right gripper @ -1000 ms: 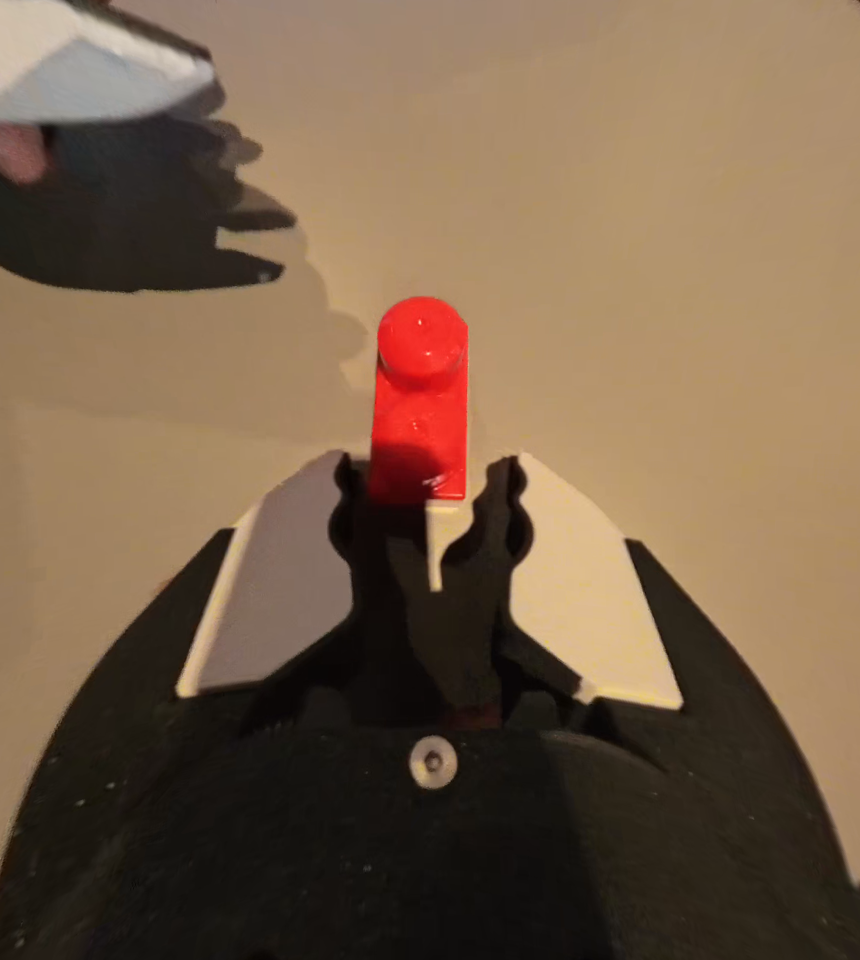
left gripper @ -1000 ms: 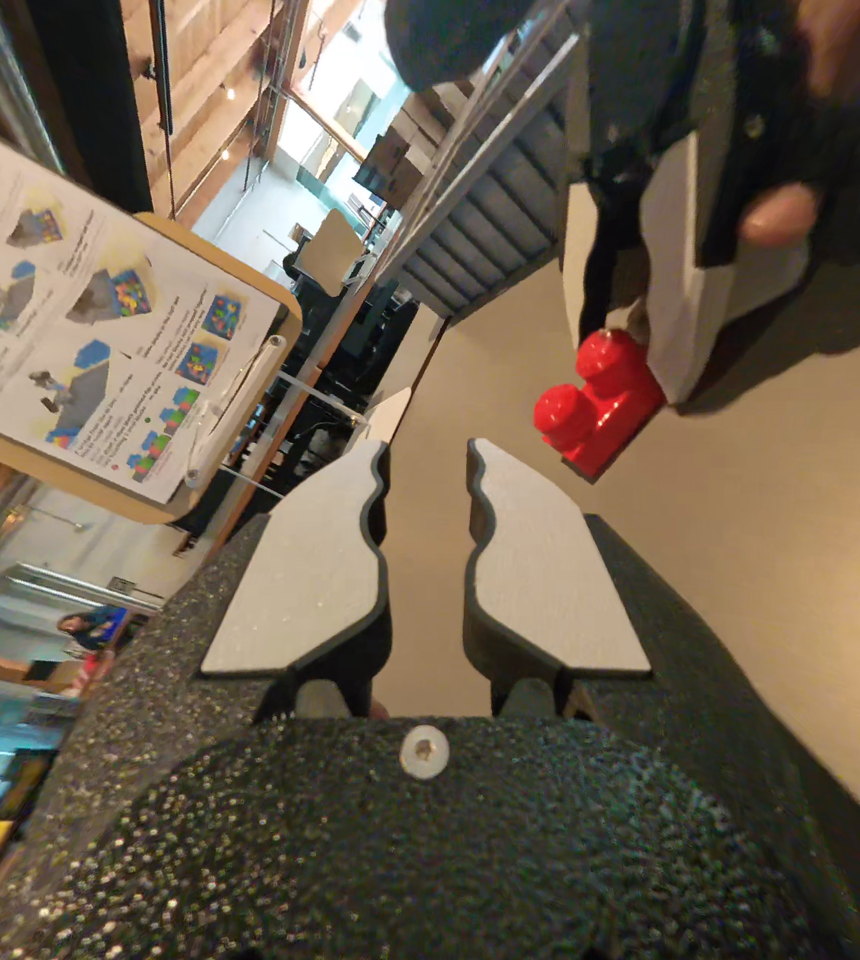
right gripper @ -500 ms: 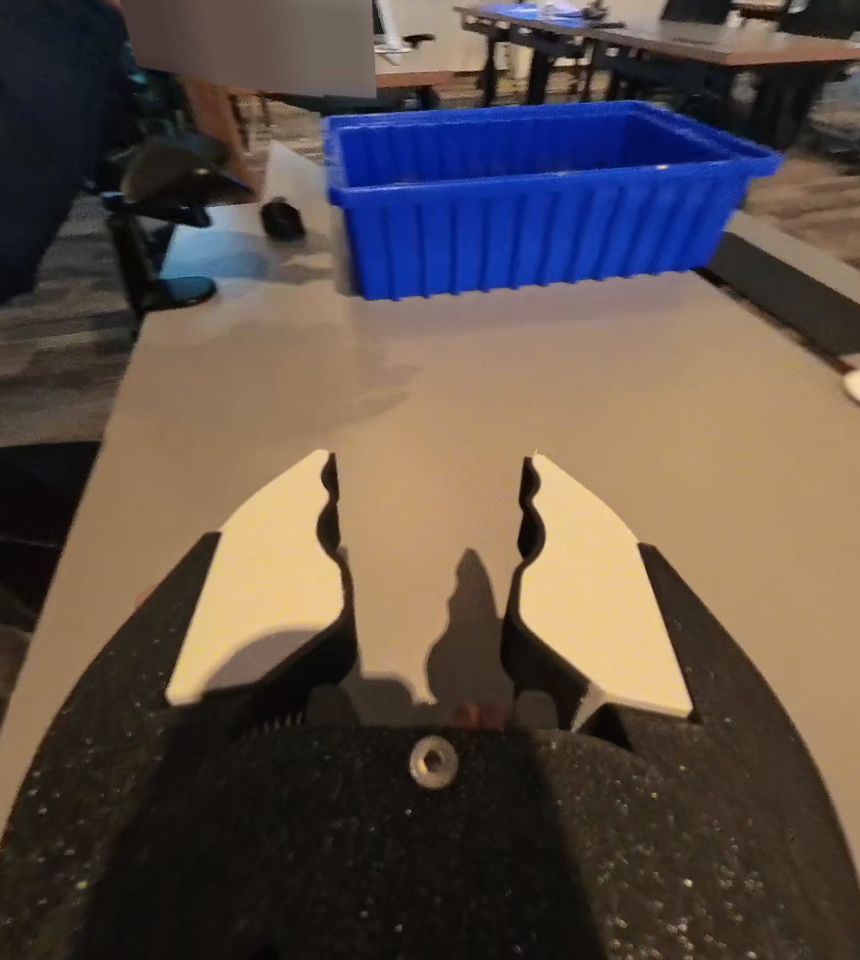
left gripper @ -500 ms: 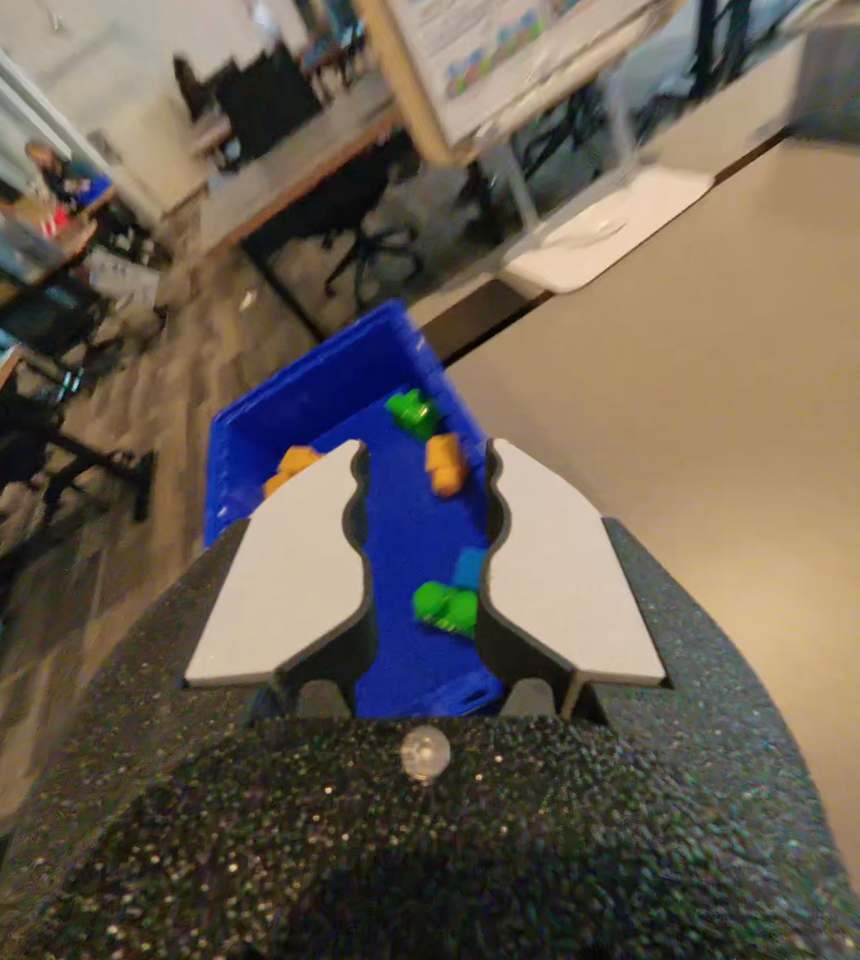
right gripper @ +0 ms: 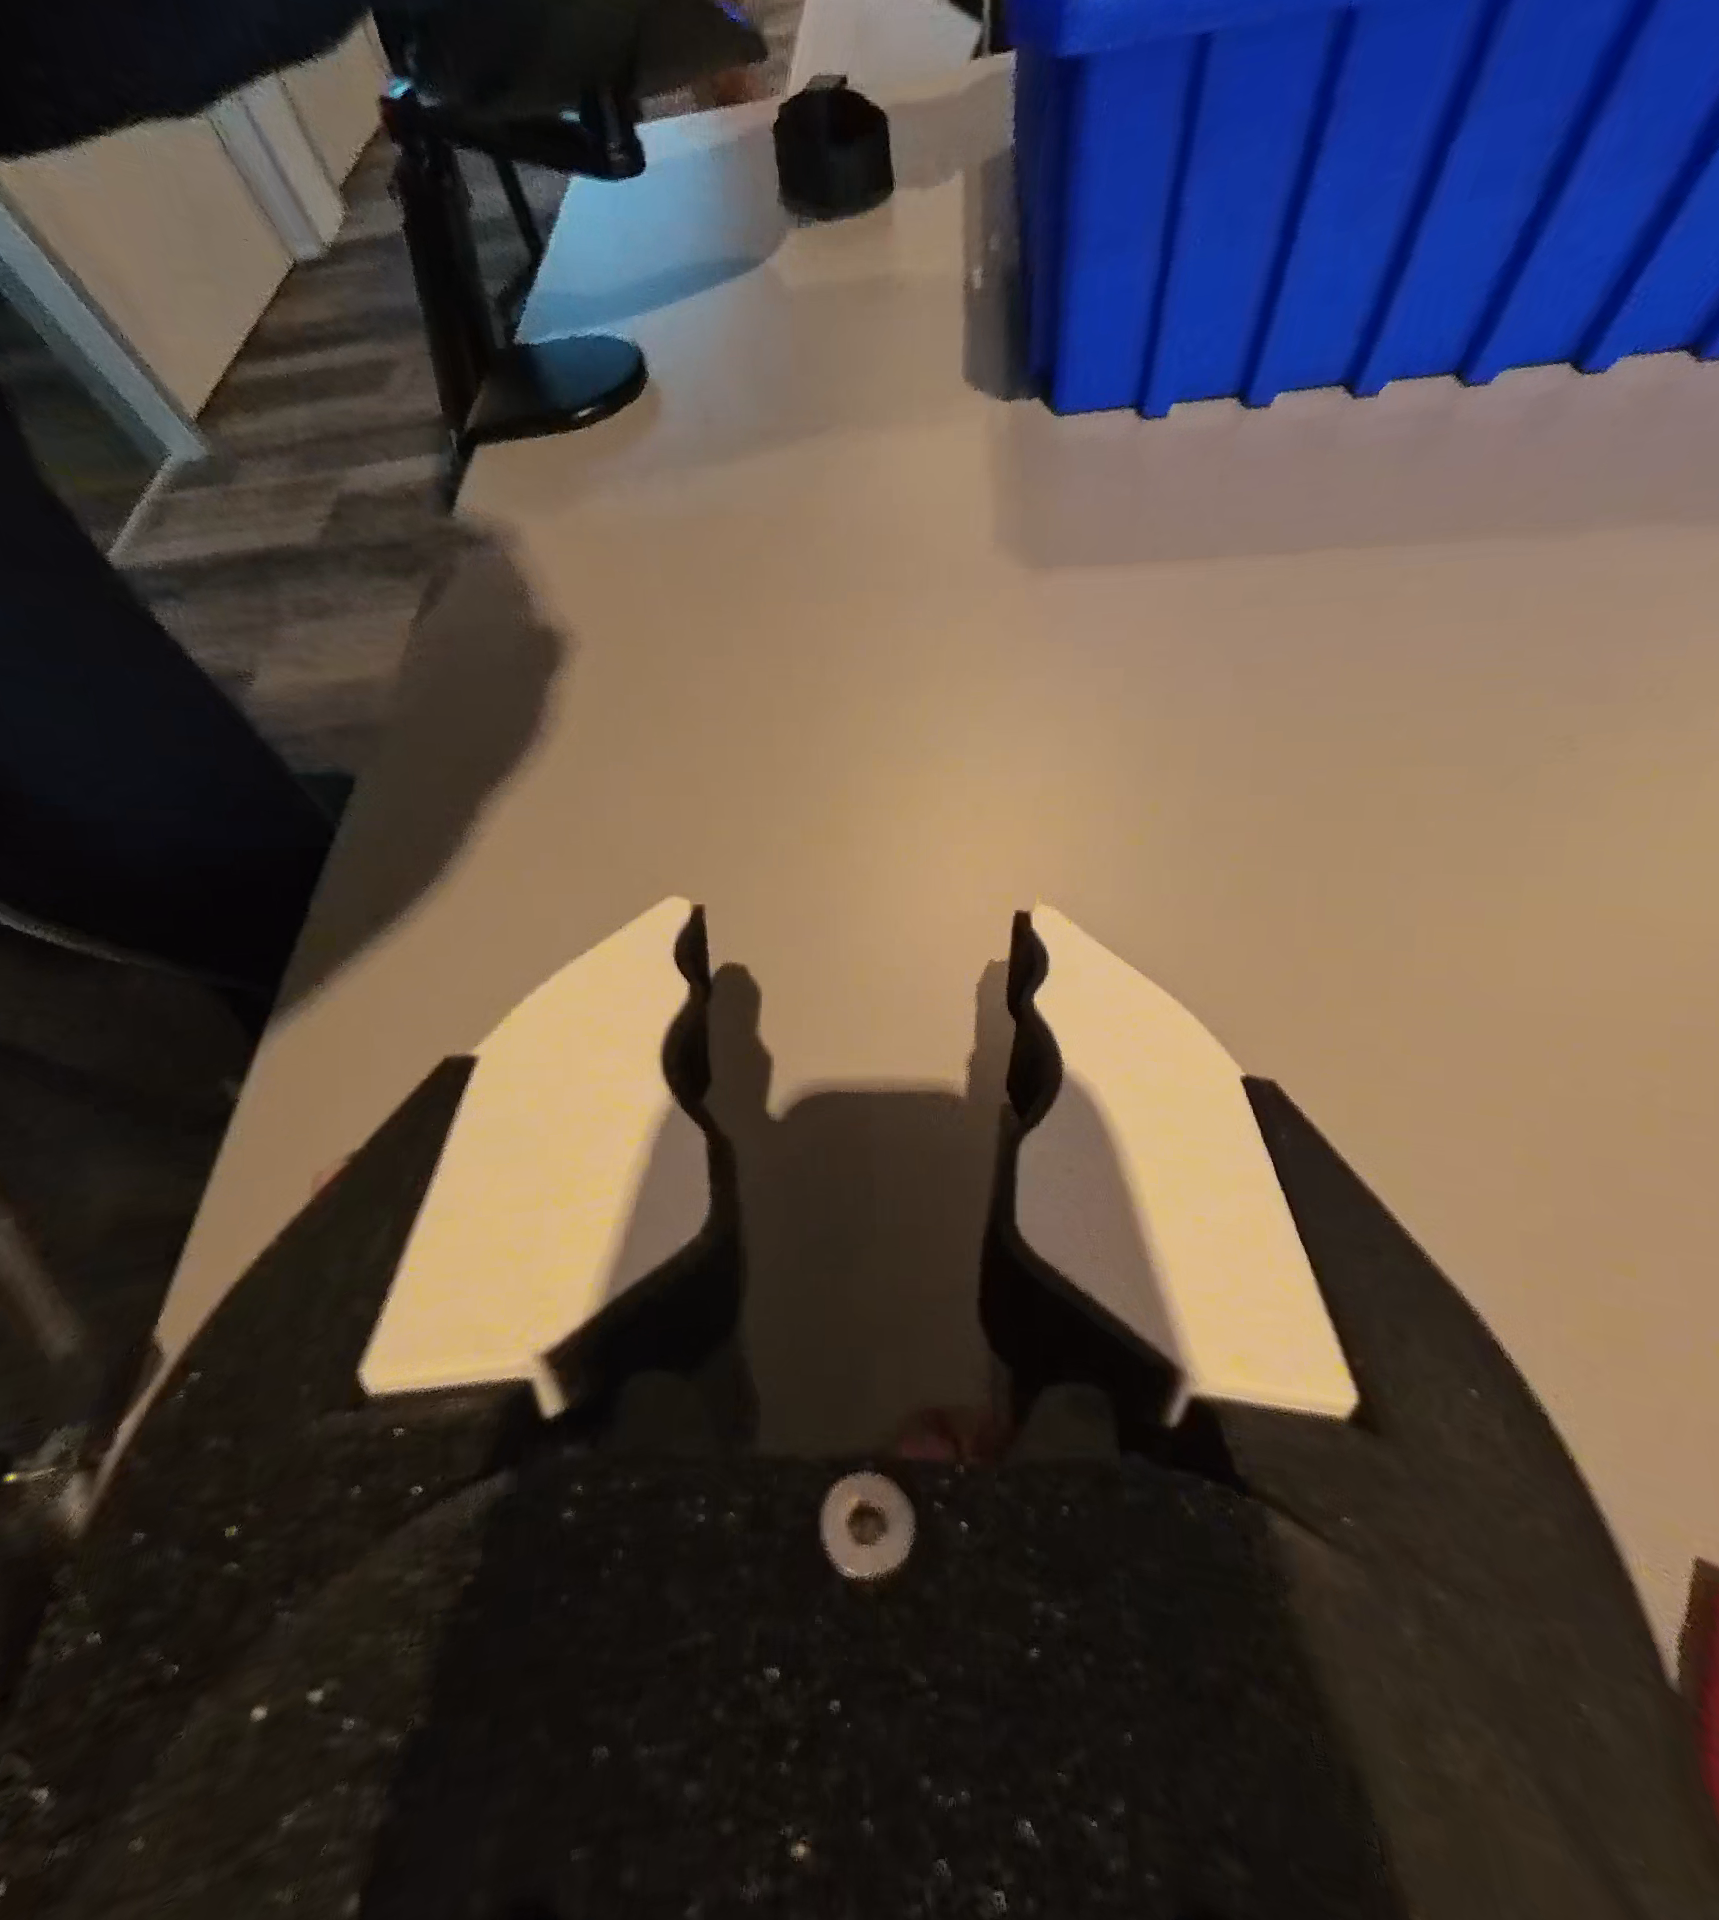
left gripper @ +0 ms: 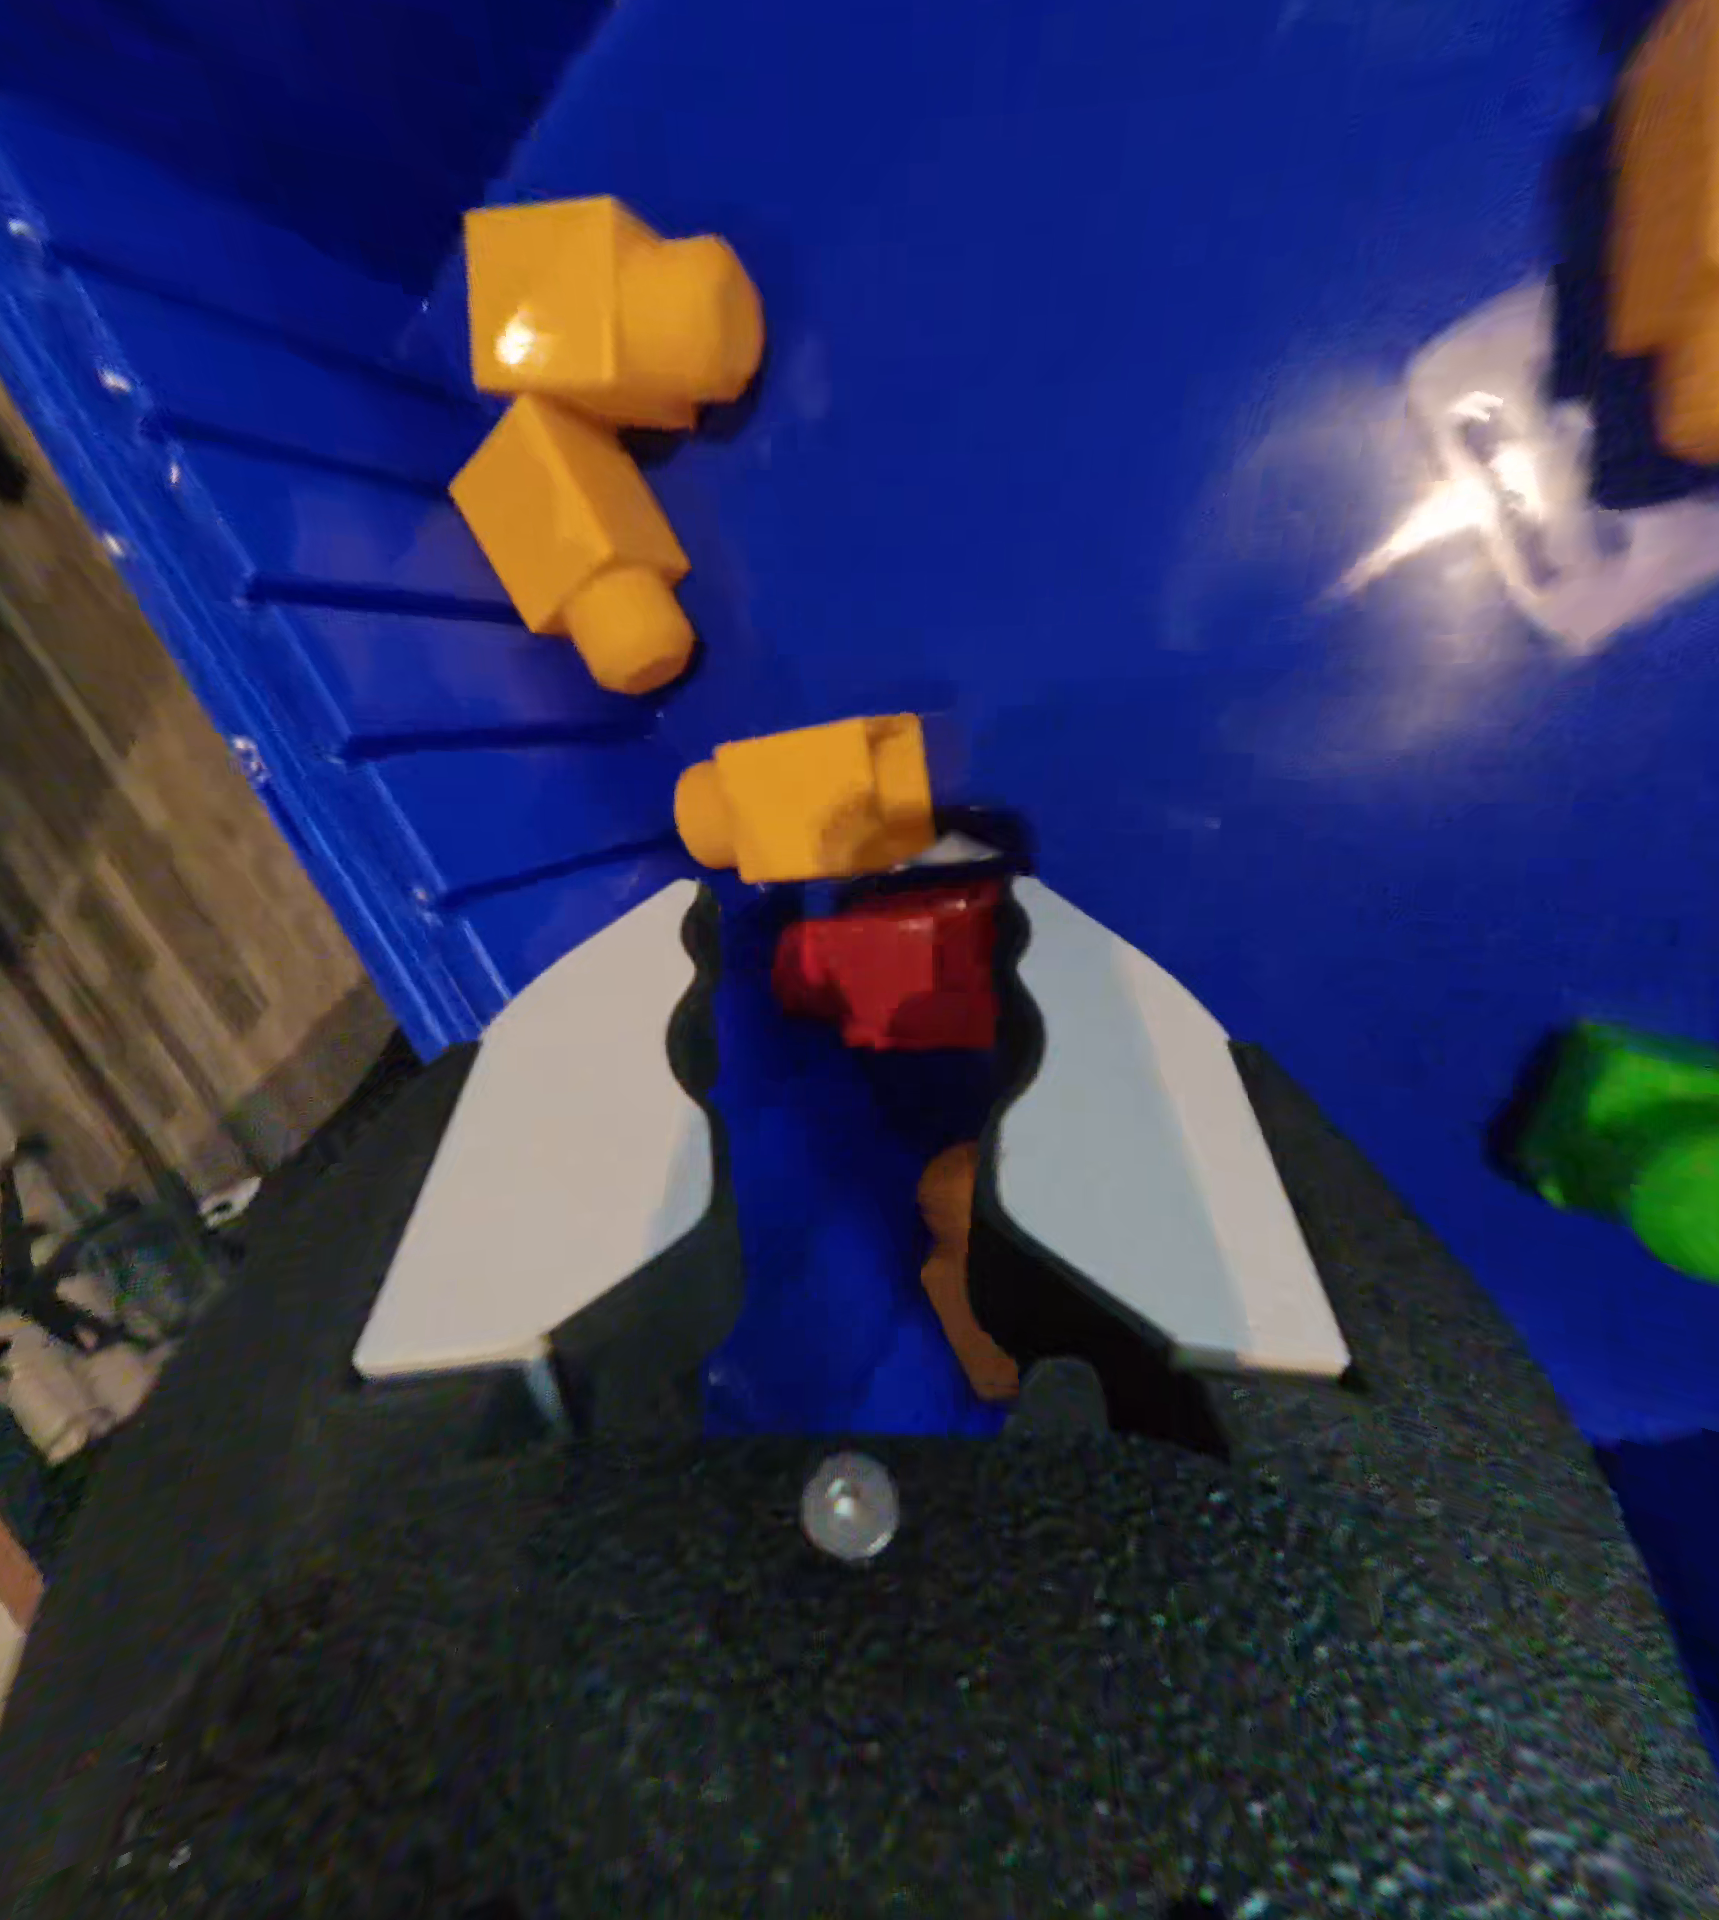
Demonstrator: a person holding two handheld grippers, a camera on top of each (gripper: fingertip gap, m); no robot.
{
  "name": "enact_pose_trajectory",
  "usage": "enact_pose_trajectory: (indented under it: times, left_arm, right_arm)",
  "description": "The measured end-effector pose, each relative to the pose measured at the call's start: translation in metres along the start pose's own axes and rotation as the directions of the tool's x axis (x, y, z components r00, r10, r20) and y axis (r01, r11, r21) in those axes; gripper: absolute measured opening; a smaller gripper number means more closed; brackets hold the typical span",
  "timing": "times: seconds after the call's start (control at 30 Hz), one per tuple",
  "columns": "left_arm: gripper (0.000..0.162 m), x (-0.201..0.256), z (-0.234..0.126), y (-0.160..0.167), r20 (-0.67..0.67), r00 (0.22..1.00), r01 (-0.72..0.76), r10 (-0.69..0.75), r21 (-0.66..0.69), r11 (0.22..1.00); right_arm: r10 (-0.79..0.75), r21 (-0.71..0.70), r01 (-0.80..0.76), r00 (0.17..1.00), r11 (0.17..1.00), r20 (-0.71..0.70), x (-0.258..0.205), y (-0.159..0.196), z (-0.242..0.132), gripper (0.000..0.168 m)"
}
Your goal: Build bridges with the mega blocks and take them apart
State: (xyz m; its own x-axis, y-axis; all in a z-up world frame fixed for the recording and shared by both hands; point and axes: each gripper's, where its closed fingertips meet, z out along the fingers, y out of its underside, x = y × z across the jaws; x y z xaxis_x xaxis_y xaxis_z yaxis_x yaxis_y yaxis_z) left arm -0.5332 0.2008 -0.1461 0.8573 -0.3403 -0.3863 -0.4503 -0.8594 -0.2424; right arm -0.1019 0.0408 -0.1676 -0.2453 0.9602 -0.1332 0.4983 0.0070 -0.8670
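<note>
Inside the blue bin (left gripper: pixel 1198 312), left gripper (left gripper: pixel 855 940) jaws parted around a red block (left gripper: pixel 886 977), stud pointing left; right gripper (right gripper: pixel 855 940) jaws parted, empty, over the desk (right gripper: pixel 1250 779).

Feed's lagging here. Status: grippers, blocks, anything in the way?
Left gripper open, down in blue bin, red block between the jaws. Right gripper open, empty, over table. Orange block crowds the red one.

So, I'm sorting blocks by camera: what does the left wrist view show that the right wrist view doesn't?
Only the left wrist view shows the bin's inside: orange blocks, a red block between the open left gripper's fingers, and a green block. Only the right wrist view shows the tan table, the open, empty right gripper and a black stand. Both show the blue bin.
</note>
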Motion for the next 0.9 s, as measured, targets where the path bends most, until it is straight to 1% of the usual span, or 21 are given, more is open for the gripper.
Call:
enact_pose_trajectory:
  times: [0.1,0.27,0.3,0.33,0.37,0.43,0.47,0.57,0.67,0.73,0.77,0.83,0.87,0.9]
  left_arm:
    - [0.048,-0.006,0.021,-0.005,0.062,0.998,0.0,0.005,-0.072,0.997]
    - [0.044,-0.013,0.047,0.005,0.184,0.977,-0.065,0.109,-0.228,0.971]
    - [0.046,-0.01,0.051,0.006,0.173,0.978,-0.068,0.113,-0.245,0.967]
    - [0.046,-0.014,0.052,0.004,0.207,0.97,-0.071,0.124,-0.243,0.967]
    - [0.036,-0.014,0.051,0.002,0.227,0.964,-0.081,0.137,-0.239,0.968]
    - [0.014,-0.022,0.041,-0.007,0.307,0.941,-0.079,0.142,-0.207,0.975]
    - [0.004,-0.024,0.036,-0.009,0.322,0.934,-0.094,0.158,-0.206,0.974]
    - [0.004,-0.014,0.029,-0.017,0.276,0.957,-0.058,0.086,-0.107,0.993]
    - [0.004,-0.016,0.008,-0.025,0.314,0.948,-0.044,0.048,-0.021,0.999]
    - [0.004,-0.008,-0.019,-0.039,0.301,0.953,-0.001,-0.031,0.105,0.995]
    - [0.004,0.001,-0.037,-0.051,0.269,0.96,0.021,-0.077,0.202,0.979]
    - [0.004,0.028,-0.081,-0.082,0.161,0.977,0.059,-0.139,0.422,0.905]
    - [0.004,0.047,-0.107,-0.099,0.092,0.984,0.079,-0.15,0.529,0.845]
    - [0.004,0.07,-0.135,-0.115,0.015,0.989,0.105,-0.148,0.635,0.765]
  right_arm:
    - [0.031,0.009,-0.031,0.999,0.999,0.014,0.002,-0.002,0.001,0.053]
    - [0.091,0.067,-0.097,0.993,0.993,0.078,0.002,-0.007,-0.006,0.048]
    - [0.103,0.078,-0.111,0.99,0.991,0.094,0.002,-0.008,-0.007,0.048]
    - [0.112,0.09,-0.122,0.988,0.988,0.106,0.002,-0.009,-0.009,0.048]
    - [0.117,0.103,-0.129,0.987,0.986,0.111,0.002,-0.01,-0.011,0.048]
    - [0.12,0.132,-0.134,0.986,0.982,0.112,0.001,-0.012,-0.016,0.048]
    - [0.122,0.143,-0.137,0.986,0.98,0.11,0.002,-0.013,-0.018,0.049]
    - [0.12,0.15,-0.135,0.987,0.979,0.103,0.0,-0.011,-0.022,0.049]
    - [0.09,0.153,-0.1,0.993,0.983,0.073,-0.002,-0.01,-0.022,0.049]
    - [0.069,0.154,-0.077,0.996,0.985,0.057,-0.003,-0.01,-0.023,0.05]
    - [0.059,0.16,-0.067,0.997,0.985,0.049,-0.003,-0.011,-0.023,0.05]
    - [0.048,0.189,-0.053,0.998,0.981,0.032,-0.002,-0.014,-0.026,0.051]
    - [0.046,0.215,-0.05,0.999,0.975,0.023,-0.001,-0.017,-0.029,0.053]
    - [0.047,0.245,-0.05,0.999,0.968,0.015,0.001,-0.021,-0.032,0.054]
